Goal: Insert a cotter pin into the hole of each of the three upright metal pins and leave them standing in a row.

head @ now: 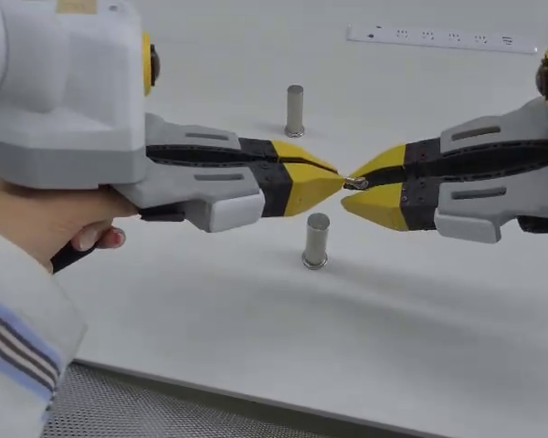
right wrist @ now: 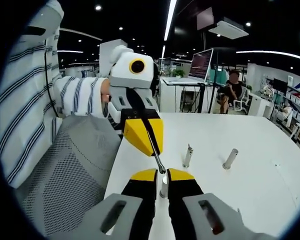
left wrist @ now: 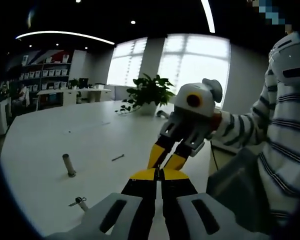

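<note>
The right gripper view shows, more plainly than the head view, the left gripper (right wrist: 152,149) clamping a cotter pin (right wrist: 158,161) that reaches the metal pin (right wrist: 163,187) clenched in the right gripper (right wrist: 163,176).

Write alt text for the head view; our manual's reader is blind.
The yellow-tipped left gripper, holding a thin cotter pin, meets the right gripper, which clamps a grey metal pin, above a white table. Two grey metal cylinders stand upright there.

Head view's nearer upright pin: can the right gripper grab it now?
Probably not yet: the right gripper is shut on another metal pin, facing the cotter pin in the left gripper. The table around the nearer pin looks free.
</note>
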{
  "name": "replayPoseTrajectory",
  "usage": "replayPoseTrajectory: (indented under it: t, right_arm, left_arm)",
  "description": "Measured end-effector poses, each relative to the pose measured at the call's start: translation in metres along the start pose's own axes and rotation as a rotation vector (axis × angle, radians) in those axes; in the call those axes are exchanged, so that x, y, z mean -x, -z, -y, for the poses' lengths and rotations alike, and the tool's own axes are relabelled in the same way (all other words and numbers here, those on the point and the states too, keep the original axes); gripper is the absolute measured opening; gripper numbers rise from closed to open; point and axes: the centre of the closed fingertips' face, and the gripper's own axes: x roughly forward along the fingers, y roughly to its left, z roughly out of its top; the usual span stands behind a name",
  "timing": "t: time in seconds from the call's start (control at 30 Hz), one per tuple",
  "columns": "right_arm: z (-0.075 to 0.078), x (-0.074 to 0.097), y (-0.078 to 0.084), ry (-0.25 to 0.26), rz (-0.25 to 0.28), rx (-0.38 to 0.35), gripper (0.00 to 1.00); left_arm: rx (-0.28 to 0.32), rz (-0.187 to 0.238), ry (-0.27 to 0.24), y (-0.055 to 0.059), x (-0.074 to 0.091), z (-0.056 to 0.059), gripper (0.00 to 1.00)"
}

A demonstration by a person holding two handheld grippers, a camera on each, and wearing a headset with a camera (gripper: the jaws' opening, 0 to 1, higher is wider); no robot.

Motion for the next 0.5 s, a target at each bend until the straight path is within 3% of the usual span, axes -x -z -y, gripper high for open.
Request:
replayPoseTrajectory:
  t: [0.13,0.5]
  right_arm:
    - [-0.003,0.0,-0.001,-0.014,0.01,-0.011,0.01]
    - [-0.013,0.005,0.006,-0.055,-0.025,-0.009,0.0]
  left_arm:
    - [-0.024,-0.02,0.015,0.003,-0.003,0.002,0.0]
    - [-0.087,-0.083,0.078,0.014,-0.007,0.007,0.0]
